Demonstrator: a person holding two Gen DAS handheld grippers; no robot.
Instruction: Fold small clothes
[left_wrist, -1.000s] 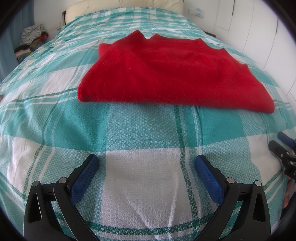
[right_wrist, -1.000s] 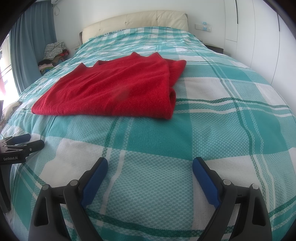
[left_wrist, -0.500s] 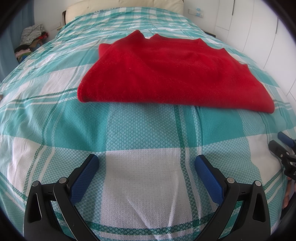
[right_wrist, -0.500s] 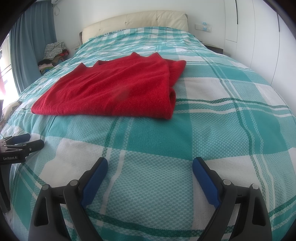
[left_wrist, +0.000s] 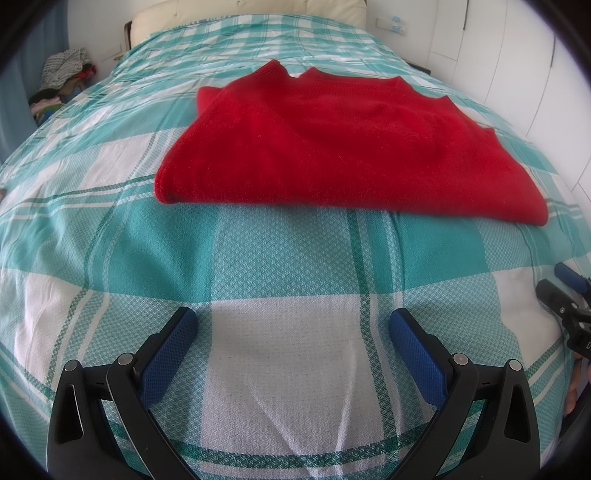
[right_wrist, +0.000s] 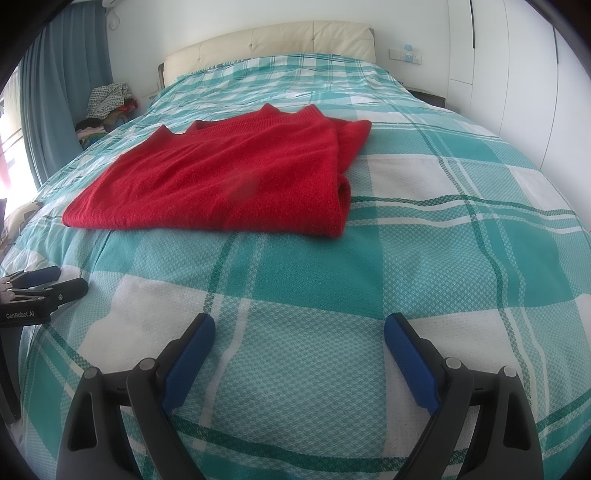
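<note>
Lying folded mid-bed, the red sweater (left_wrist: 343, 147) sits well beyond both tools: left tool (left_wrist: 293, 325) and right tool (right_wrist: 299, 328) gape released above the bedspread (right_wrist: 424, 240), near its foot edge.

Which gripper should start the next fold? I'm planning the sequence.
Probably right. The right gripper is open and faces the red sweater's stacked folded end. The left gripper, also open, faces its long front edge. Neither touches it.

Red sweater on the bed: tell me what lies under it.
The red sweater lies folded on the teal plaid bedspread, which shows on every side. Its own lower layers show at the right edge. Whatever else is beneath stays covered.
</note>
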